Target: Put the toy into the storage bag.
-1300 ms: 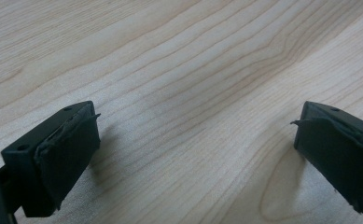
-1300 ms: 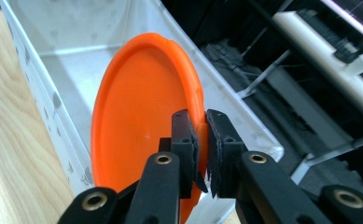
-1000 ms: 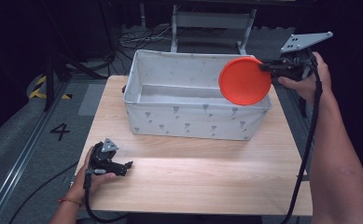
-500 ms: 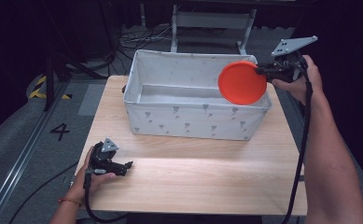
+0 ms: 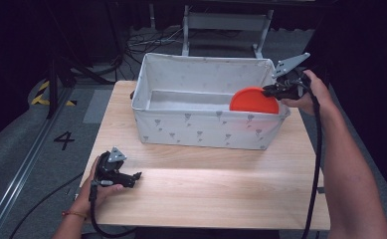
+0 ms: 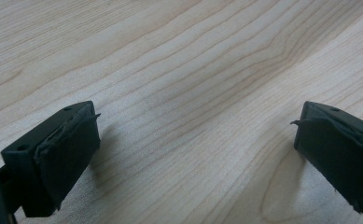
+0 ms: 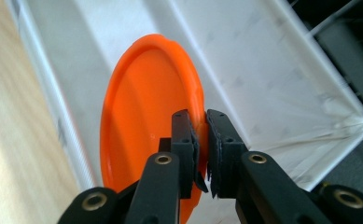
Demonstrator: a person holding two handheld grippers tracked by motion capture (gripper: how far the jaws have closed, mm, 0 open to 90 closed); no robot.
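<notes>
The orange plate [image 5: 253, 101] sits low inside the white bin [image 5: 201, 130], at its right end, likely so it can be put down there. The right gripper [image 7: 202, 154] pinches the plate's rim tight. The left gripper [image 5: 131, 177] rests on the table [image 5: 221, 194], near left, jaws wide apart, holding nothing.

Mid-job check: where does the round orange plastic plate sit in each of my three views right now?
High view: the round orange plastic plate stands on edge at the right end of the white fabric bin, gripped by the right gripper.
Right gripper view: centre frame, rim pinched.
Left gripper view: just wooden tabletop between open jaws.
Shared landmark: the bin's white wall.
</notes>
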